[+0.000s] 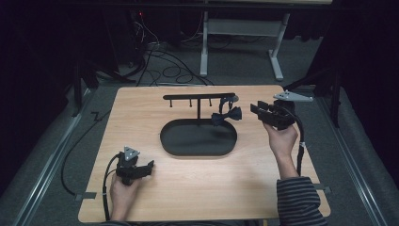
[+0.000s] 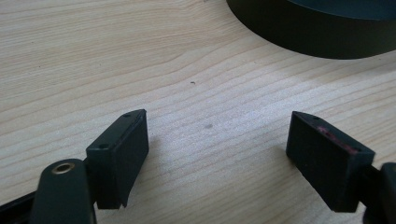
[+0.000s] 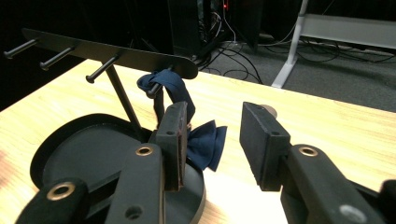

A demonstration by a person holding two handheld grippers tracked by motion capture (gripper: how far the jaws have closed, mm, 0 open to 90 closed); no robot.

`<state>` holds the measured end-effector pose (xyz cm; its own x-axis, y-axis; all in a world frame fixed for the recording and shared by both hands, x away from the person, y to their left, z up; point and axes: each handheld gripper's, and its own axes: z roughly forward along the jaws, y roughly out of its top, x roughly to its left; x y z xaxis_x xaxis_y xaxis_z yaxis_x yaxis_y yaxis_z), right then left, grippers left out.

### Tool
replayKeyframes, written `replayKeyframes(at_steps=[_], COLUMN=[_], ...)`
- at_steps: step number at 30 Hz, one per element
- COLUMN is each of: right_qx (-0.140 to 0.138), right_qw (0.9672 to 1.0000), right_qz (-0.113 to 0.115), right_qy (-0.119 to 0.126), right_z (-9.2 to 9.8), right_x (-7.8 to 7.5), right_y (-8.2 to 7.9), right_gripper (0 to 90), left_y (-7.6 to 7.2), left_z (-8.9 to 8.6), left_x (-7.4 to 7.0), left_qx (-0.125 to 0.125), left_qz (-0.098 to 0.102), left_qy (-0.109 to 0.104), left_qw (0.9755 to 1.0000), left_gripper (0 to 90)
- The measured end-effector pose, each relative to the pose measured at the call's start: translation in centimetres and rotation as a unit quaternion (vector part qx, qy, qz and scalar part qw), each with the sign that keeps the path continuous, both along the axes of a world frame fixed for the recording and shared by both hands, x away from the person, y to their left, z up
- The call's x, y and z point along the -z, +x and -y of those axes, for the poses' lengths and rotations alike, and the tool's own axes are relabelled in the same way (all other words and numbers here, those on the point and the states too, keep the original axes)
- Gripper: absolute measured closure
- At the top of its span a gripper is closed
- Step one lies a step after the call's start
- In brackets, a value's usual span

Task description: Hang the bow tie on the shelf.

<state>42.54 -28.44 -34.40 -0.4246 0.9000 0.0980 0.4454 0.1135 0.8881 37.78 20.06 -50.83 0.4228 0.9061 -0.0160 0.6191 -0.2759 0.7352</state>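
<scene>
Sitting on a light wooden tabletop (image 1: 188,188) is a black stand with an oval tray (image 1: 198,138) at the bottom. A thin post goes up from the tray and holds a flat bar (image 1: 198,96) with little pegs sticking out. A dark blue bow tie (image 1: 226,115) hangs by its strap from a peg near the right end of the bar. The bow part hangs low, just over the right edge of the tray.

The left tongs (image 1: 149,165) are held low over the near left part of the tabletop, well apart from the tray. In the left gripper view their two black jaws stand wide apart with bare wood between them, so the left tongs (image 2: 217,144) are open and hold nothing. The dark side of the tray (image 2: 308,32) shows at the top of that view.

The right tongs (image 1: 257,110) are held up at the right side of the tabletop, near the bow tie and pointing toward it. In the right gripper view the right tongs (image 3: 215,135) are open too, with a clear gap between the jaws and nothing inside. The bow tie (image 3: 203,144) shows just past the left jaw, and its strap loops over a peg on the bar (image 3: 107,49).

A hand (image 1: 281,139) in a striped sleeve (image 1: 299,200) holds the right tongs. Cables (image 1: 169,70) lie on the grey floor behind the tabletop.
</scene>
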Motion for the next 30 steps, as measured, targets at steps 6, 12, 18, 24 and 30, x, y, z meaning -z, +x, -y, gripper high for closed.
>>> replayKeyframes(at_steps=[6,12,18,24,30], right_qx=[0.002,0.007,0.010,0.011,0.014], right_qw=[1.0000,0.9999,0.9997,0.9997,0.9996], right_qz=[-0.001,-0.002,-0.002,-0.001,0.001], right_qy=[0.008,0.015,0.020,0.023,0.024], right_z=[0.8,1.7,2.4,2.7,3.0], right_x=[0.2,0.5,0.8,0.9,0.9], right_y=[-0.6,-1.3,-2.0,-2.4,-2.9], right_gripper=[61.8,61.3,61.1,60.4,59.6], left_y=[0.0,0.0,0.0,0.0,0.0], left_z=[0.0,0.0,0.0,0.0,0.0], left_x=[0.0,0.0,0.0,0.0,0.0], left_qx=[0.000,0.000,0.000,0.000,0.000], left_qz=[0.000,0.000,0.000,0.000,0.000], left_qy=[0.000,0.000,0.000,0.000,0.000], left_qw=[1.0000,1.0000,1.0000,1.0000,1.0000], left_gripper=[21.6,21.6,21.5,21.5,21.6])
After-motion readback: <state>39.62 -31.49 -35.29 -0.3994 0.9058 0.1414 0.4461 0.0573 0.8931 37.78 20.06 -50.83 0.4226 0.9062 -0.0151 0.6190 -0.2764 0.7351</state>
